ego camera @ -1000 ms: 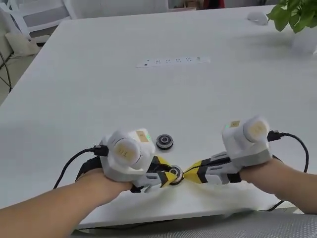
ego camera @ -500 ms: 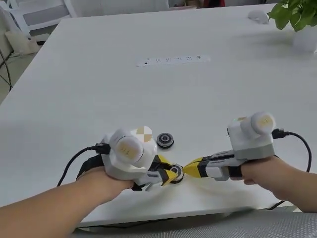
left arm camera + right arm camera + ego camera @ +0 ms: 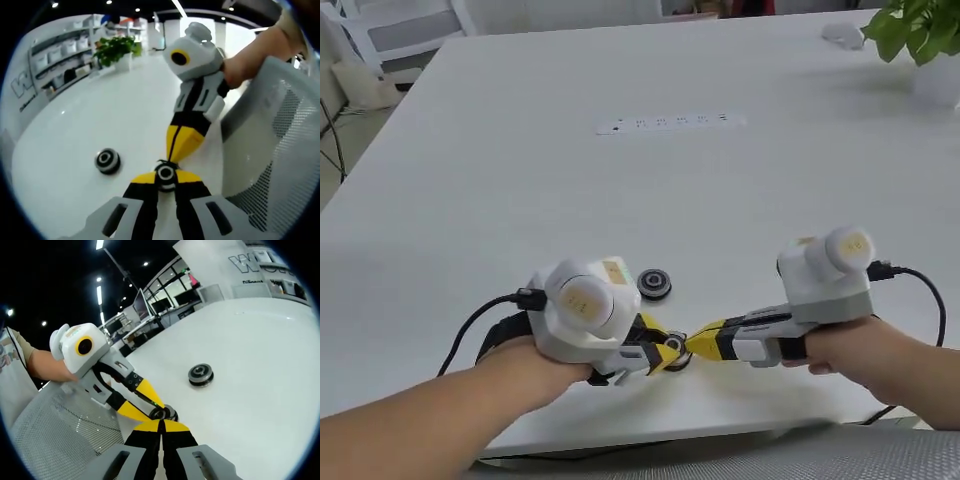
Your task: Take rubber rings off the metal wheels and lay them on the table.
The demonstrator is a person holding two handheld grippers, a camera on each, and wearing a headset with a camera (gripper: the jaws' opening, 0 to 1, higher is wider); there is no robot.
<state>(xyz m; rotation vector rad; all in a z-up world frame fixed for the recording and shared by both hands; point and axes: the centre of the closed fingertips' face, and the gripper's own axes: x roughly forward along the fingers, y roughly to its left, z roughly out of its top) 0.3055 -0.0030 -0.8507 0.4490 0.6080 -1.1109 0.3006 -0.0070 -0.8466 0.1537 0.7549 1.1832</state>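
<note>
A small metal wheel with a black rubber ring (image 3: 676, 353) (image 3: 166, 175) (image 3: 164, 413) is held just above the table's near edge. My left gripper (image 3: 665, 350) (image 3: 165, 179) is shut on it, one yellow tip on each side. My right gripper (image 3: 690, 346) (image 3: 160, 422) comes in from the right with its jaws pressed together, tips pinching the ring at the wheel's rim; in the left gripper view it (image 3: 172, 157) reaches down from above. A second wheel with its ring (image 3: 654, 284) (image 3: 107, 161) (image 3: 201, 374) lies flat on the table just beyond.
The white table (image 3: 520, 180) stretches away ahead. A white power strip (image 3: 670, 123) lies mid-table, with a potted plant (image 3: 917, 30) at the far right corner. A grey mesh chair back (image 3: 270, 150) (image 3: 50, 430) sits close behind the table's near edge.
The right gripper's body has risen and shifted slightly right while its tips stayed at the held wheel. The left gripper and the loose wheel have kept their places.
</note>
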